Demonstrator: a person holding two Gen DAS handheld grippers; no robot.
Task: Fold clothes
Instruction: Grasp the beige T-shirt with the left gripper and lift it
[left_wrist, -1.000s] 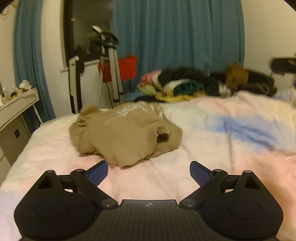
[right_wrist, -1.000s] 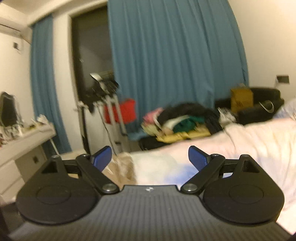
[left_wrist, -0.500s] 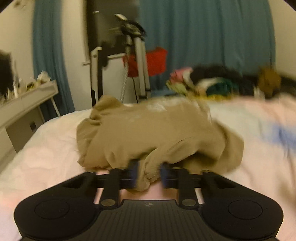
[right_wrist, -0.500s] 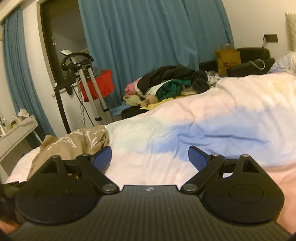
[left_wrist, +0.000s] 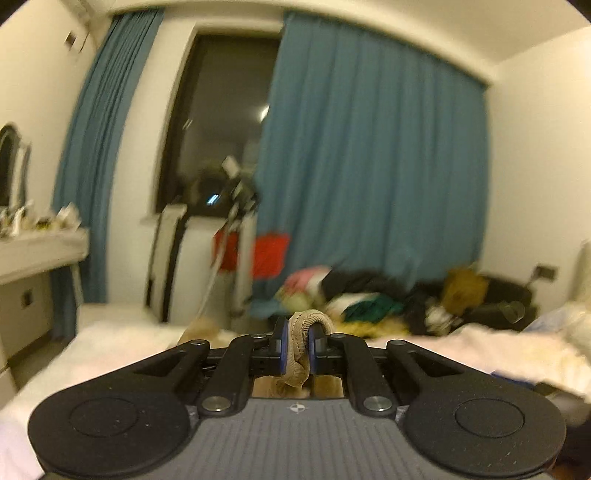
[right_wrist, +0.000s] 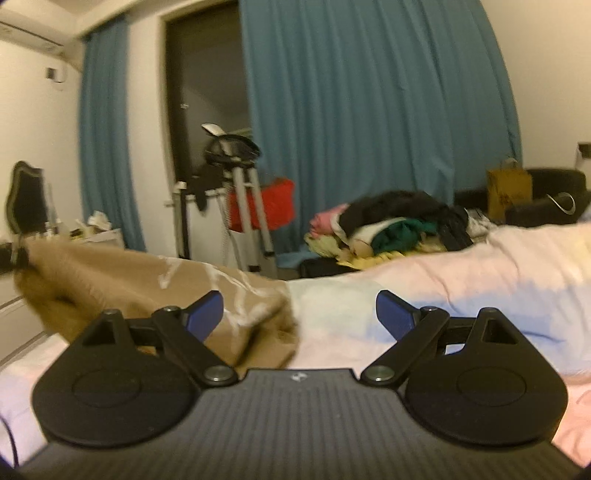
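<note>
The tan garment is seen lifted off the bed at one end and dragged across the bedding at the other. In the left wrist view only a thick ribbed edge of it can be made out, looped up between the blue pads and pinched there by the left gripper, whose jaws are closing on the cloth; the rest of the fabric is hidden below the gripper body, apart from a blurred tan patch under the linkage. In the right wrist view the garment is stretched from the far left edge, where the dark thing pulling it is cut off by the frame, down to a crumpled end lying just behind the right gripper. That gripper's jaws are spread wide, with nothing between them; its left pad is seen in front of the cloth, and contact cannot be judged. Farther back, a heap of mixed clothes is piled at the far side of the bed, partly blurred. Beyond it, a metal stand with a red item is set before the blue curtains.
</note>
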